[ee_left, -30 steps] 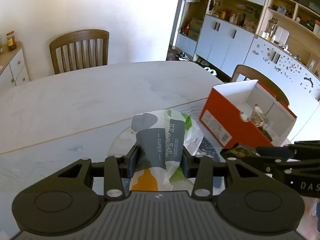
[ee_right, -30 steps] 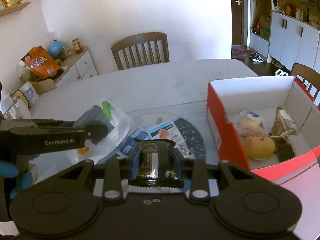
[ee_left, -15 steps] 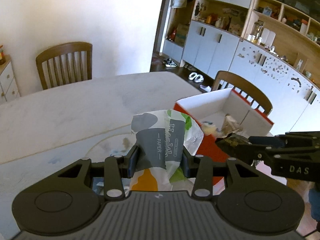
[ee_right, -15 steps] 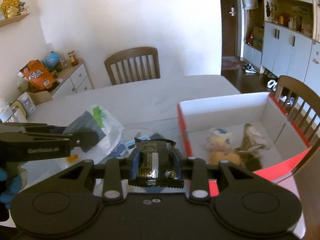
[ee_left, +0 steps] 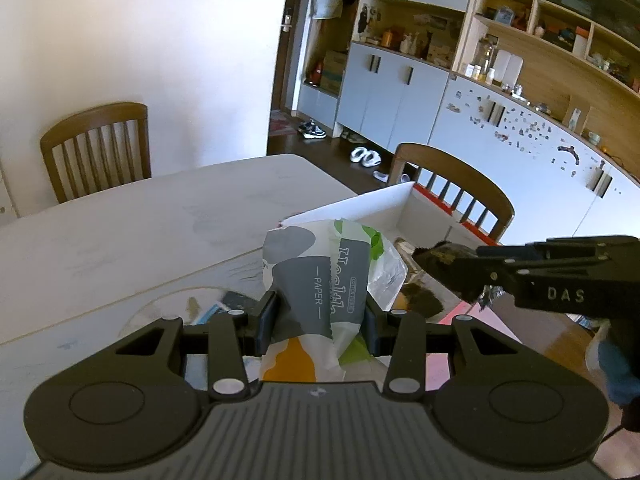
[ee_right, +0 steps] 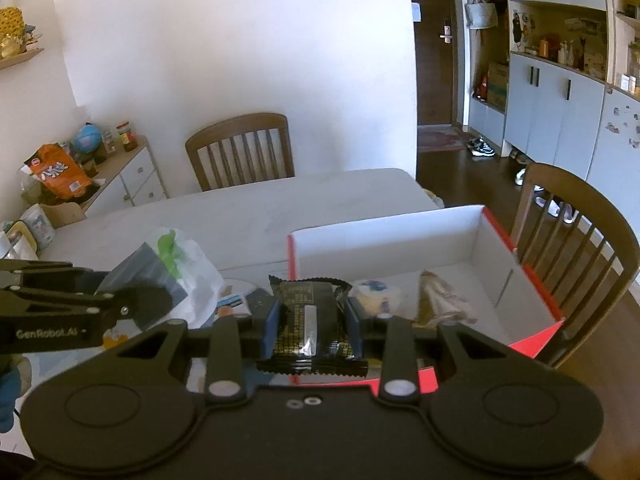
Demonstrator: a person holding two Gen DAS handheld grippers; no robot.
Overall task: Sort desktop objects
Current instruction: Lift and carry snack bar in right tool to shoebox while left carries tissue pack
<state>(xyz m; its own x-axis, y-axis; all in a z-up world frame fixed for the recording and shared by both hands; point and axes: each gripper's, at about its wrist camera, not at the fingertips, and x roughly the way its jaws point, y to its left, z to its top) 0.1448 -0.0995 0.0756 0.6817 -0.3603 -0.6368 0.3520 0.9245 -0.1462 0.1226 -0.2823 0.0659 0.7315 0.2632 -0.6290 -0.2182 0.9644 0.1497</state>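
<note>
My left gripper (ee_left: pixel 320 314) is shut on a white, grey and green tissue paper pack (ee_left: pixel 320 280), held above the table near the near-left corner of the red box (ee_left: pixel 436 194). My right gripper (ee_right: pixel 312 322) is shut on a black and gold snack packet (ee_right: pixel 310 320), held over the near edge of the red box (ee_right: pixel 532 280), which has white inner walls. Inside the box lie a yellow wrapped item (ee_right: pixel 374 292) and a crumpled brownish wrapper (ee_right: pixel 436 298). Each gripper shows in the other's view: the right one (ee_left: pixel 452 268) and the left one (ee_right: pixel 148 300).
Small flat packets (ee_right: pixel 236 302) lie on the white table (ee_right: pixel 260 208) left of the box. Wooden chairs stand at the far side (ee_right: pixel 240 152) and right of the box (ee_right: pixel 576 232). A low cabinet (ee_right: pixel 128 176) with clutter stands at left.
Both grippers have lifted and moved right toward the box with their loads. The right gripper's packet now hangs over the box's near edge; the tissue pack is at its left corner.
</note>
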